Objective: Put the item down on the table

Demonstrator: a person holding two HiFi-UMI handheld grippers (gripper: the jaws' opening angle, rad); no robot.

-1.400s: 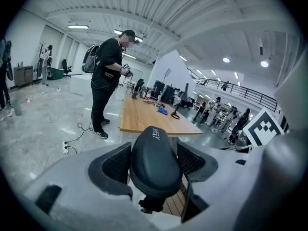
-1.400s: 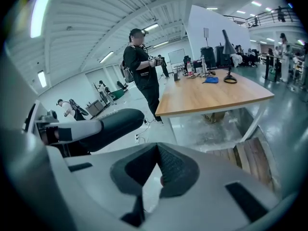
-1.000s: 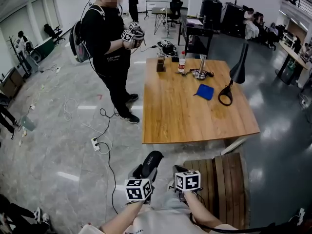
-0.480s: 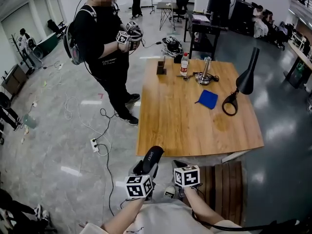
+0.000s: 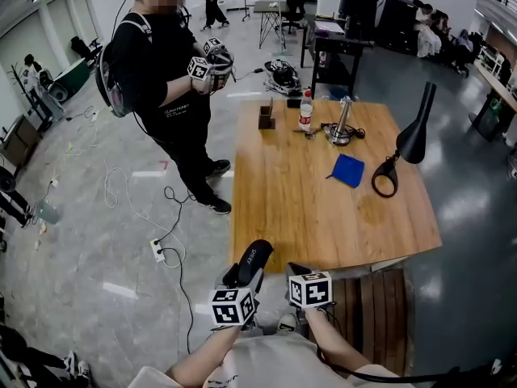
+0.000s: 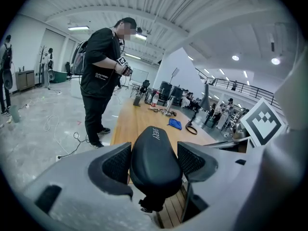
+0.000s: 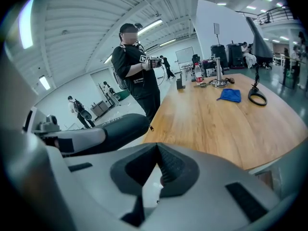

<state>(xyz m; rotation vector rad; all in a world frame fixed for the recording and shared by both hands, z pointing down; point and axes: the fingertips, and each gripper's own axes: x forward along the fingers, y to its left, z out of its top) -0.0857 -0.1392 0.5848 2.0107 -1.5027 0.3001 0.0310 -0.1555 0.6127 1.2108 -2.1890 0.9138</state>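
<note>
Case [image 6: 155, 150] clamped between fingers [image 6: 115, 163] of left gripper [image 6: 153, 166], near table [image 5: 323, 217] edge; right gripper [image 7: 155, 170] fingers [image 7: 177, 168] together.

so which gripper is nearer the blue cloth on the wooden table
Right. The right gripper hangs just short of the wooden table bearing the blue cloth; the left gripper is further left.

A large open robotics lab hall: a polished grey floor [image 5: 89, 225] trailing cables [image 5: 171, 196] and a power strip [image 5: 157, 251], black equipment racks [image 5: 400, 14], a wooden surface [image 5: 299, 208], and a backpack-wearing person [image 5: 161, 79].
</note>
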